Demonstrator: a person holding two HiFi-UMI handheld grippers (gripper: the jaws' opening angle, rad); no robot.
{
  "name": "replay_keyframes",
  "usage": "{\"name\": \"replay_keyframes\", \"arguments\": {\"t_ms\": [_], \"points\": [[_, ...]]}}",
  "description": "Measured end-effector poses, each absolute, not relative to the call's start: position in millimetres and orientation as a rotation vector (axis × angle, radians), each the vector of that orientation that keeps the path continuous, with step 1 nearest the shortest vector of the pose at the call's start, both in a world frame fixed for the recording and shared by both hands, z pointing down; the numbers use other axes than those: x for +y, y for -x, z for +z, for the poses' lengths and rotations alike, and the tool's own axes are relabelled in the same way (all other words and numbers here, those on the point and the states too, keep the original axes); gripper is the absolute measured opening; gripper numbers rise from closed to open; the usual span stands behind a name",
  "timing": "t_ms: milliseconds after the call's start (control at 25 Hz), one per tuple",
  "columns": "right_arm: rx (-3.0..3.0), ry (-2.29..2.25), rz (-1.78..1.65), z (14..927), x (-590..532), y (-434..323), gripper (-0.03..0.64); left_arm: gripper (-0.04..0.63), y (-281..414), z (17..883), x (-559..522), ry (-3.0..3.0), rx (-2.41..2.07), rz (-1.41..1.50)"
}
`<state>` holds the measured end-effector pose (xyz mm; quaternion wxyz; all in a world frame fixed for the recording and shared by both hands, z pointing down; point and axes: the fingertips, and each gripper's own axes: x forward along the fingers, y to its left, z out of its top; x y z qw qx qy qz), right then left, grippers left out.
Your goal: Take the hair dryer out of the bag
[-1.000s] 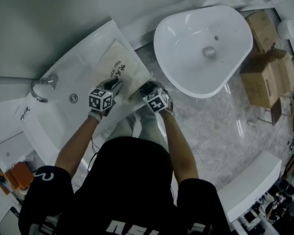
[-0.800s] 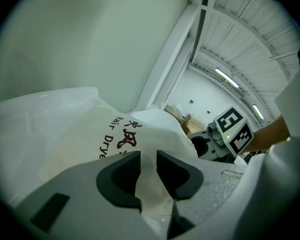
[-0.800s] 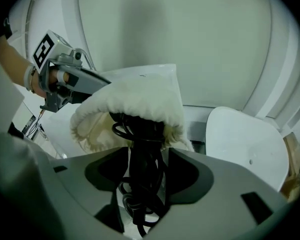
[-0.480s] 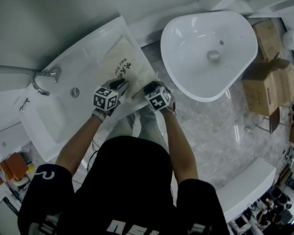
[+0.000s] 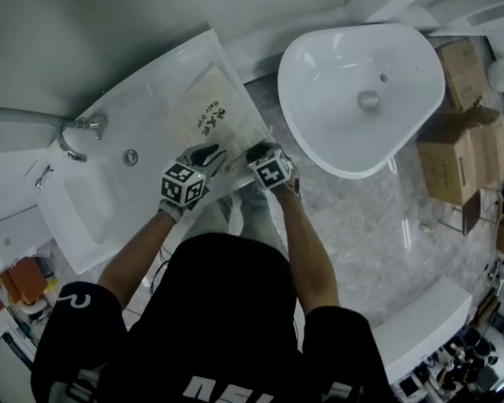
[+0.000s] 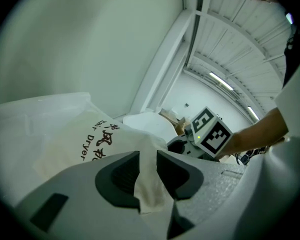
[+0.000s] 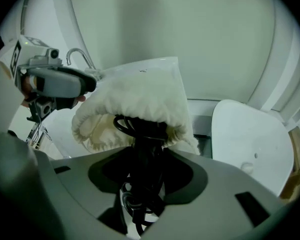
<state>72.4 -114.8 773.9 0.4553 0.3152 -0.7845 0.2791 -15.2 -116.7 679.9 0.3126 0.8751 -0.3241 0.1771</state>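
Over sink (image 5: 97, 212), bag (image 5: 206, 117) reads "Hair Dryer"

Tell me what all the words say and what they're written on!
"Hair Dryer": brown print on the cloth bag.
Brown Chinese characters beside it: partly hidden, unreadable.
White letters on the black shirt: cut off, unreadable.
Print on the cardboard boxes: too small.

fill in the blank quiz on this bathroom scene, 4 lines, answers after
The print on the cream bag reads hair ___.
The left gripper pinches the ___'s cloth.
A ___ cord sticks out of the bag's mouth.
Cardboard ___ stand at the head view's right edge.
Missing words: dryer; bag; black; boxes
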Motion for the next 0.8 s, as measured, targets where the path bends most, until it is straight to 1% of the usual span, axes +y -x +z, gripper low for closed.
{"name": "replay_keyframes", "arguments": {"t_ms": [80, 320, 520, 600, 640, 680, 720, 800], "points": [[-1.954, -0.776, 0.734, 771, -115, -70, 0.184, 0.101, 10, 679, -106, -2.328, -0.838, 0.487], [-1.985, -0.777, 0.795, 762, -115, -68, 0.183, 0.167, -1, 689, -85, -2.364, -0.795, 0.579], [-2.0, -0.771, 0.857, 758, -111, -70, 0.183, 0.173, 0, 710, -87, -2.36, -0.82, 0.691], [-2.008, -0.763, 0.879, 757, -109, -69, 0.183, 0.163, 3, 718, -90, -2.342, -0.841, 0.727], [-2.011, -0.761, 0.886, 756, -108, -70, 0.183, 0.133, 4, 720, -92, -2.333, -0.854, 0.739], [-2.011, -0.764, 0.888, 756, -107, -71, 0.181, 0.082, 5, 721, -95, -2.323, -0.87, 0.741], [-2.011, -0.772, 0.885, 757, -107, -74, 0.181, 0.048, 5, 721, -97, -2.312, -0.883, 0.732], [-2.011, -0.788, 0.875, 755, -107, -78, 0.181, 0.043, 4, 717, -102, -2.294, -0.899, 0.695]]}}
